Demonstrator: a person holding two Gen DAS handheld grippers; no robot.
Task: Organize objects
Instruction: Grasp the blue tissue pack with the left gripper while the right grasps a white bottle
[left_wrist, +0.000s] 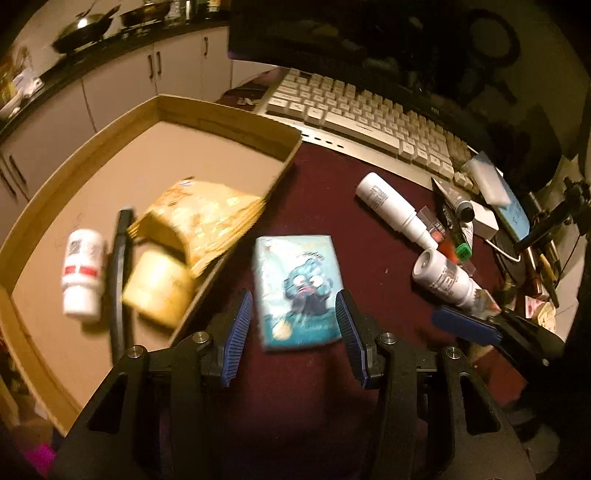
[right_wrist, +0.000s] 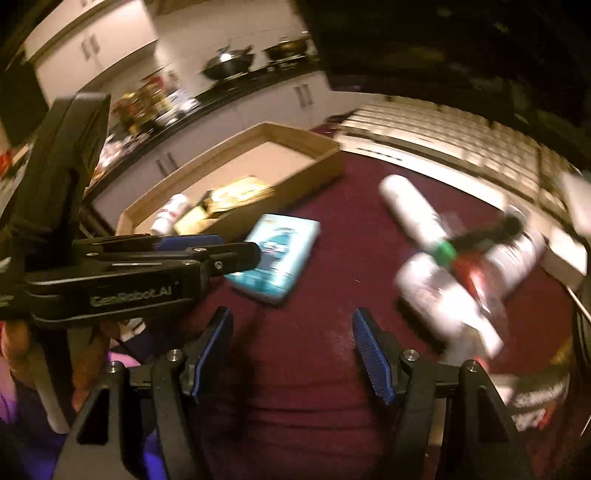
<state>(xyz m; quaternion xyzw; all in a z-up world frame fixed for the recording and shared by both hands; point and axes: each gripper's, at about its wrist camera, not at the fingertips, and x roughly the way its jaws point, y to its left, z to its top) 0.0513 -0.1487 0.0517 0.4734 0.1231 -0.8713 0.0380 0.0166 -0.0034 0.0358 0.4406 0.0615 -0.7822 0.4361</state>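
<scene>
The only readable text is "GenRobot.AI" on the left gripper; the print on the teal cartoon packet is probably too blurred to read. That packet lies flat on the maroon tabletop beside the cardboard tray, between the left gripper's parted jaws, untouched. The right gripper gapes over bare cloth; kitchen cabinets sit behind.

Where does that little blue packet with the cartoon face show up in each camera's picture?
Left wrist view: the blue packet lies low in the centre, between the open jaws.
Right wrist view: blue packet left of centre, on the dark red cloth.
Shared landmark: the cardboard tray beside it.
</scene>
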